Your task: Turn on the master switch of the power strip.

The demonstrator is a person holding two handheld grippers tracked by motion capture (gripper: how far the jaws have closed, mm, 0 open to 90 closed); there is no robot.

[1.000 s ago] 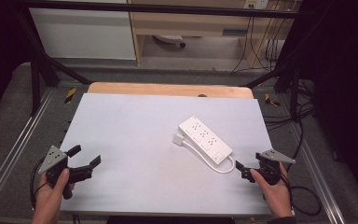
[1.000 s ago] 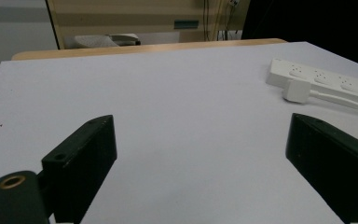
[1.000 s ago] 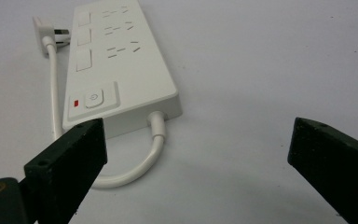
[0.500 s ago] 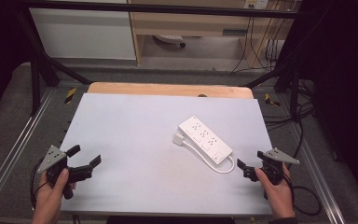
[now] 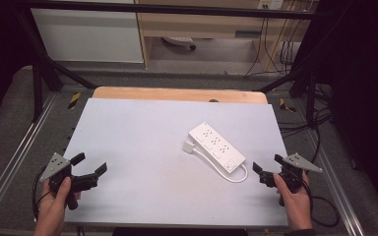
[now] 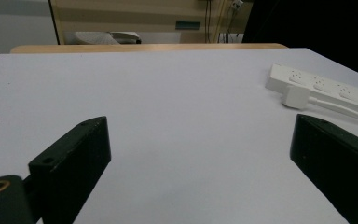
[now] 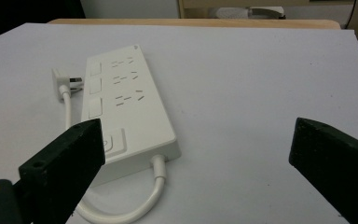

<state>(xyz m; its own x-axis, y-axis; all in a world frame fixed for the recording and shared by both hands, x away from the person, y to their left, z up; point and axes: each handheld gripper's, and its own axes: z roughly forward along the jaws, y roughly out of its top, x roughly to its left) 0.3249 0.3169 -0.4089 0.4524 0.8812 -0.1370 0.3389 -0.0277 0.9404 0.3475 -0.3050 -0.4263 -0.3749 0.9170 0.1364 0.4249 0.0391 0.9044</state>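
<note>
So the white power strip (image 5: 216,149) was lying flat, sockets up, on the right half of the pale worktop (image 5: 142,142). In the high view its long axis ran diagonally: the far end pointed up and left toward the worktop's back edge, and the near end, the one with the switch, pointed down and right at the person's right side. Its short white cord (image 5: 236,174) looped out of that near end, and the plug (image 5: 189,146) sat just beside the strip's left flank, prongs showing in the right gripper view.

The right hand-held gripper (image 5: 266,169) was hovering near that switch end, just past the cord loop, not touching anything, jaws spread wide and holding nothing. In its own view the strip (image 7: 121,102) lay ahead, closer to the left jaw.

The left hand-held gripper (image 5: 89,164) was well apart, over by the near left corner, also wide open and empty. From its camera the strip (image 6: 321,86) showed far off to the right
</note>
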